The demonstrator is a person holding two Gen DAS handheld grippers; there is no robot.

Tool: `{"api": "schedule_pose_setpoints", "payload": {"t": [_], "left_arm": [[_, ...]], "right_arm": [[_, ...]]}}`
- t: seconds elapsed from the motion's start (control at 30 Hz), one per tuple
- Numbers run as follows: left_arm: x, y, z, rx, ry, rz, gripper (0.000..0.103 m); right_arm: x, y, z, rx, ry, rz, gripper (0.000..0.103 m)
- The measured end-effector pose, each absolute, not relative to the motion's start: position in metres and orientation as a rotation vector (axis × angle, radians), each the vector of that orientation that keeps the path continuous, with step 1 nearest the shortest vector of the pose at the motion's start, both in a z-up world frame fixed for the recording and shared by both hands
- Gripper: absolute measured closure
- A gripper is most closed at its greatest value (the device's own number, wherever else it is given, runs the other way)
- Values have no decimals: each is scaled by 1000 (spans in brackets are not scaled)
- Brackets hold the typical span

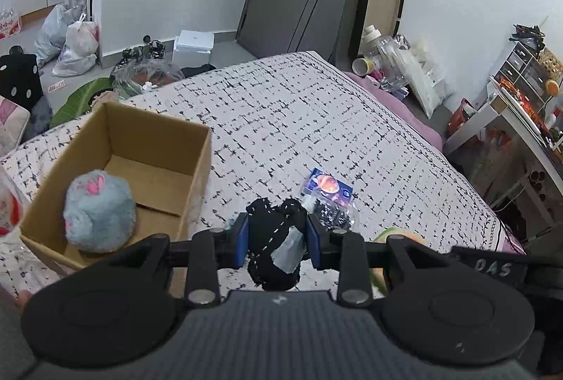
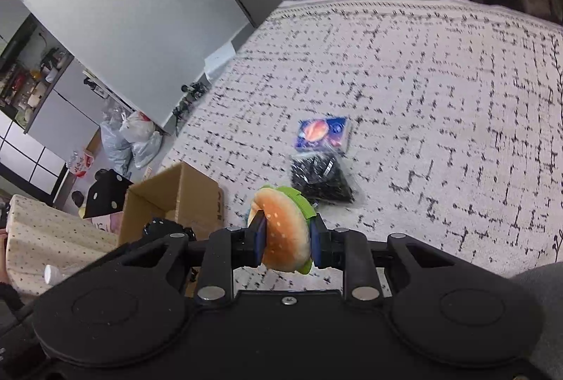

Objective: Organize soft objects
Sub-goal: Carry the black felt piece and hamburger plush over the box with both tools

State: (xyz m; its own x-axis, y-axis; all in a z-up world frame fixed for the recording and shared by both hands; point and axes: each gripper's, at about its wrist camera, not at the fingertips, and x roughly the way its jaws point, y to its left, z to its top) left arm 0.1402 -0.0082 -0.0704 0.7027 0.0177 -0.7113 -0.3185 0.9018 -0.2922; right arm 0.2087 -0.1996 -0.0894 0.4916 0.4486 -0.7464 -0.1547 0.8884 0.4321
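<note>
My left gripper (image 1: 278,241) is shut on a black soft toy (image 1: 272,239) with white stitching and a grey patch, held above the bed just right of an open cardboard box (image 1: 116,133). A fluffy blue plush (image 1: 99,212) with pink ears sits inside the box. My right gripper (image 2: 286,237) is shut on a plush hamburger (image 2: 285,232) with a green lettuce edge, held above the bed; the box (image 2: 197,193) is to its left. A bagged black item (image 2: 320,179) and a blue packet (image 2: 322,133) lie on the bed ahead.
The bed has a white cover with black dashes (image 1: 299,119). Plastic bags (image 1: 75,42) and clutter lie on the floor at left. Bottles and cups (image 1: 383,59) stand past the bed's far corner. A shelf and desk (image 1: 520,105) are at the right.
</note>
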Motion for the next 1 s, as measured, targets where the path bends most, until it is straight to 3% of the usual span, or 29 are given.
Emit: {"api": "schedule_pose_setpoints", "payload": {"t": [1.0], "left_arm": [[130, 75, -56, -386, 761, 231, 70]], "right_arm": [[194, -118, -60, 264, 901, 469, 78]]}}
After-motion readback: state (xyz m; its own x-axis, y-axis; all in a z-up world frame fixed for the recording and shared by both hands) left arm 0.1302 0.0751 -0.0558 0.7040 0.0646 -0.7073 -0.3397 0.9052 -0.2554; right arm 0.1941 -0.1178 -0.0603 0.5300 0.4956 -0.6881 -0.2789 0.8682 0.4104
